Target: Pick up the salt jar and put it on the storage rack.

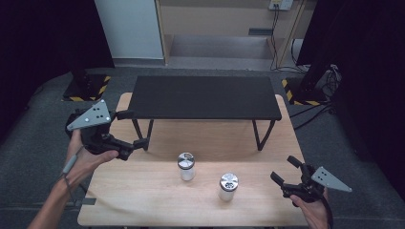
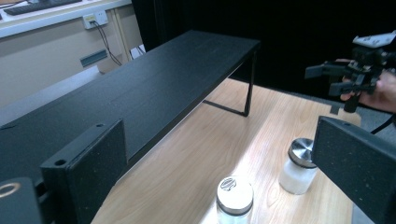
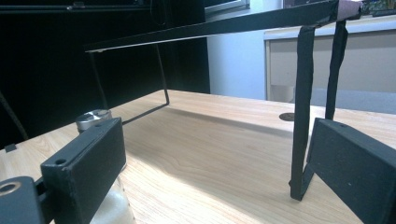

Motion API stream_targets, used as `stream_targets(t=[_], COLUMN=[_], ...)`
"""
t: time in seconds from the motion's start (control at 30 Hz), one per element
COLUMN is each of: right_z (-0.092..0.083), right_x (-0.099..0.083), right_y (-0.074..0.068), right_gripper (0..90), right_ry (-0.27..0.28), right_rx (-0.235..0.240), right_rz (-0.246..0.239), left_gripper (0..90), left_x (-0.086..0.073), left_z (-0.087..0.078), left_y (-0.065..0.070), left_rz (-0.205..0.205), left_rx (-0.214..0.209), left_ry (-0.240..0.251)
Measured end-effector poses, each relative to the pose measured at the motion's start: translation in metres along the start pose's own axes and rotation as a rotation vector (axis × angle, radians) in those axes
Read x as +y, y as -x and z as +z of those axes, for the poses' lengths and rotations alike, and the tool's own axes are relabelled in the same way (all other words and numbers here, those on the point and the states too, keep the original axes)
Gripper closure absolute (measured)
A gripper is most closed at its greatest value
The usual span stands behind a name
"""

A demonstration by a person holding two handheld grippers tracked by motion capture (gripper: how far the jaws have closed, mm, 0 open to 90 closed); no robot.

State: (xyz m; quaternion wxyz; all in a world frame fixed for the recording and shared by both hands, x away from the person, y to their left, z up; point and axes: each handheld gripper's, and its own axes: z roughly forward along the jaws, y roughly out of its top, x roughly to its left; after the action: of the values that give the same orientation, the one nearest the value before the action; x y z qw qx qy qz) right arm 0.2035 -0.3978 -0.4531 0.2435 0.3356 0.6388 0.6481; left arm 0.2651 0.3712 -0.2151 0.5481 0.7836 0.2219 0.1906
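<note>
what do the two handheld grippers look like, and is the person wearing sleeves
Both the left gripper and the right gripper are black, with flat rectangular jaws and a grey three-cornered plate with small holes on top. A grey cable trails from the left one. The forearms are bare, no sleeves.

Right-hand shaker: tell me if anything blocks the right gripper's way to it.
Nothing visible does. The right gripper is open at the table's right edge, and only bare wood lies between it and the right-hand shaker. The other shaker stands farther left, off that line.
</note>
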Motion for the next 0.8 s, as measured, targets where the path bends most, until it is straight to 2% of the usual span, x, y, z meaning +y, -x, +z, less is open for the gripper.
stream_targets(t=[0.03,0.2,0.33,0.67,0.73,0.8], right_z=[0.000,0.000,0.001,0.001,0.001,0.002], right_x=[0.000,0.001,0.000,-0.002,-0.001,-0.001], right_y=[0.000,-0.001,0.000,0.000,0.000,0.001], right_gripper=[4.8,4.9,4.5,2.4,1.7,1.7], right_ry=[0.000,0.001,0.007,0.017,0.013,0.012], right_rx=[0.000,0.001,0.006,0.002,0.003,0.005], right_rz=[-0.001,-0.009,-0.014,0.002,-0.003,-0.005], left_gripper=[2.8,2.8,2.7,2.8,2.8,2.8], left_x=[-0.001,0.011,0.015,0.018,0.018,0.019], left_z=[-0.001,-0.002,0.001,0.008,0.012,0.016], left_y=[0.000,0.004,0.007,0.005,0.003,0.004], left_rz=[-0.005,0.037,0.054,0.058,0.055,0.064], left_rx=[0.000,0.005,0.009,0.001,-0.011,-0.006], left_ry=[0.006,-0.026,-0.046,-0.077,-0.089,-0.104])
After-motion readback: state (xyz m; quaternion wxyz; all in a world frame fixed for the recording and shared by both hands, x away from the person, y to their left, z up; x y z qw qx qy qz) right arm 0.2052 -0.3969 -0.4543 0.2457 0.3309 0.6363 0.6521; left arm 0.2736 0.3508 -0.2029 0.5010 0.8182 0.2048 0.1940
